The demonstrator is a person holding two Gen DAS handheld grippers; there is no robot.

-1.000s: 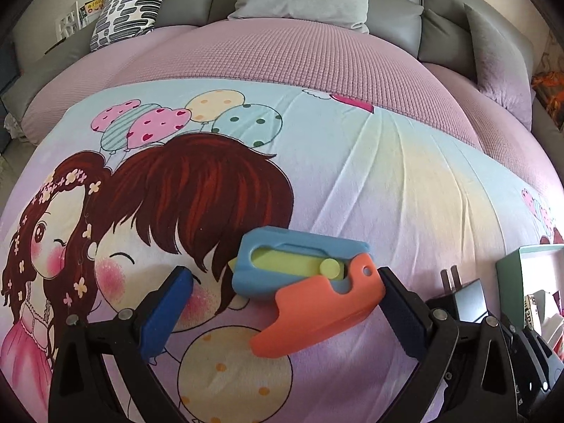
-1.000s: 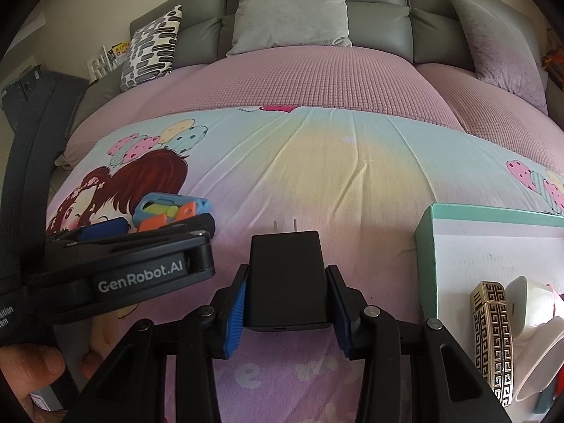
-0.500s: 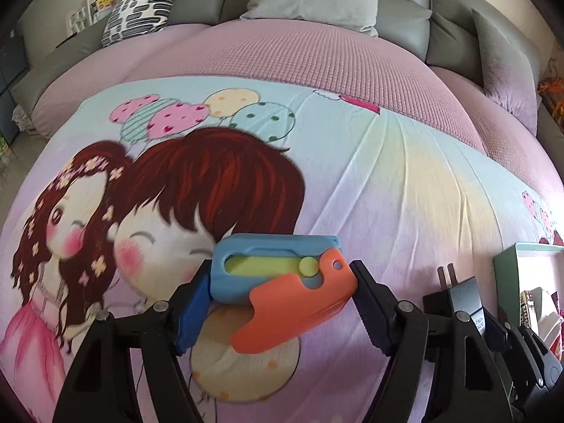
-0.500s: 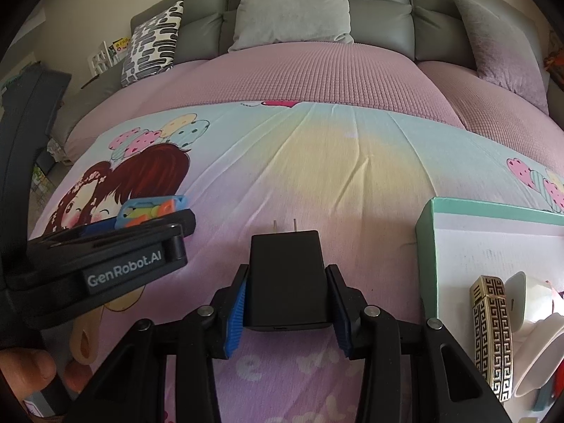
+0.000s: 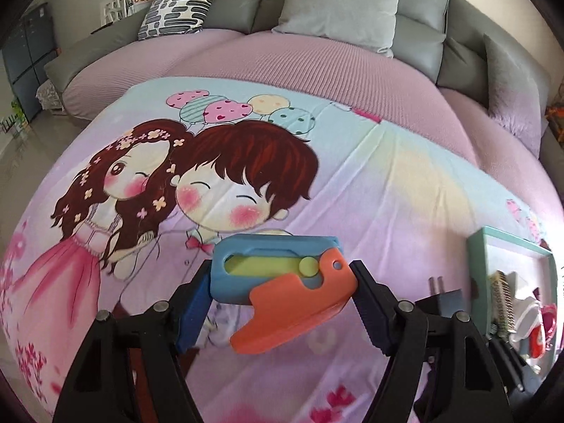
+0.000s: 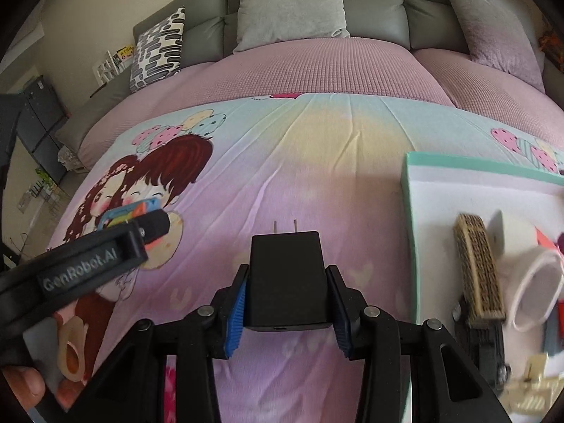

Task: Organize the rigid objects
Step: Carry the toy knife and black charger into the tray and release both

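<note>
Box (image 6: pixel 410 232) contents blurred, edge-cropped

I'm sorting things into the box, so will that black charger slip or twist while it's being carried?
The charger looks like a stiff, smooth plastic block, so it probably won't bend. The right gripper pinches its flat sides with ridged blue fingers, which likely stops slipping. Its prongs point away from the grip, so twisting seems unlikely.

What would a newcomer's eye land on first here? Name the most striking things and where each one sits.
First the blue and orange plastic toy, clamped in the left gripper above the cartoon-print blanket. Next the black plug-in charger, held prongs forward in the right gripper. On the right stands a mint-rimmed box holding a gold patterned case and other items.
</note>
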